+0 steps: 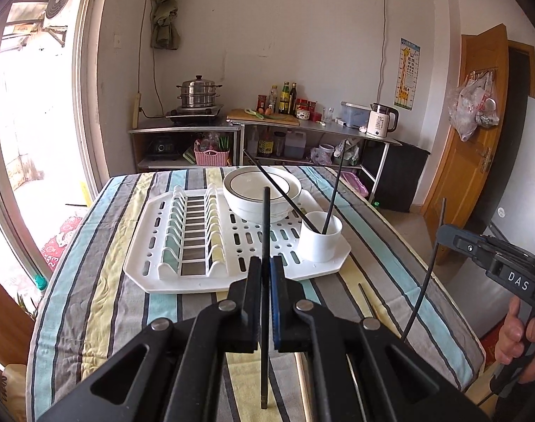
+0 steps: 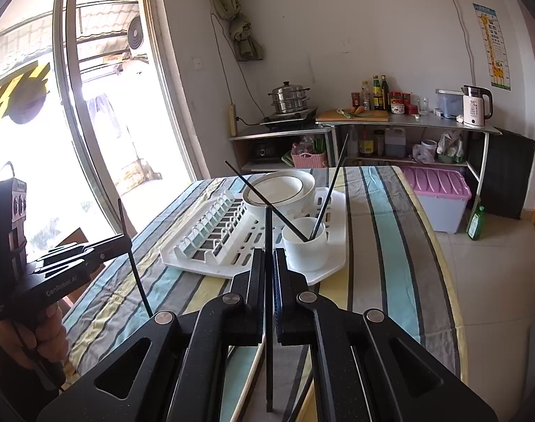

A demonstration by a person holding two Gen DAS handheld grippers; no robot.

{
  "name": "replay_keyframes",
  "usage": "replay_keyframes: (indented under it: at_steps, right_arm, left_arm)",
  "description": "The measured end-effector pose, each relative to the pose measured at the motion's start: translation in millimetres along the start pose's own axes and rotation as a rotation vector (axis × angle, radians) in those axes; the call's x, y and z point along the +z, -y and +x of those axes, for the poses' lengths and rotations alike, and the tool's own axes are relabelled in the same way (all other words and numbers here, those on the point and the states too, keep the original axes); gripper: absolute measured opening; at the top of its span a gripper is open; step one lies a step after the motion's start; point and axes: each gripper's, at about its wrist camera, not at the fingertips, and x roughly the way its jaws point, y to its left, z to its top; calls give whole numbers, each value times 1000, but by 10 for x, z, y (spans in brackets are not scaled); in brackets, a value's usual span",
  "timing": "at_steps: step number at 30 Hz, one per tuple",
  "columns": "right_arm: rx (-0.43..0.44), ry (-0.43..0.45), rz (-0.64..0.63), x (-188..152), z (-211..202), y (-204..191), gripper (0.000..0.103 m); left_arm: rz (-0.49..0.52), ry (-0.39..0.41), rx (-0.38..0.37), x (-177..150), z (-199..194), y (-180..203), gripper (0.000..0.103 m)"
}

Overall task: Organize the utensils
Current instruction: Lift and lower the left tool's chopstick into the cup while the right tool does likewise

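Our left gripper (image 1: 266,267) pinches one black chopstick (image 1: 265,232) upright between its pads, above the near edge of the white dish rack (image 1: 183,274). Our right gripper (image 2: 268,260) clamps a second chopstick (image 2: 268,232) the same way, nearer the rack's right end. Two more chopsticks (image 1: 329,207) lean in the white cup (image 1: 320,242) on the rack's right, just beyond both grippers. Two stacked white bowls (image 1: 262,190) sit at the far side. We work over a striped tablecloth (image 1: 102,267); a steel counter (image 1: 302,123) with a steamer pot (image 1: 198,93) and an electric kettle (image 1: 382,119) lines the far wall.
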Motion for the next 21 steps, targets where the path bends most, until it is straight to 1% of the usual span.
replay_keyframes:
  at_steps: [11, 21]
  right_arm:
    - [0, 24, -24, -6, -118, -16, 4]
    - [-17, 60, -35, 189, -116, 41, 4]
  left_arm:
    - [2, 7, -17, 31, -82, 42, 5]
    - [21, 16, -48, 276, 7, 157, 5]
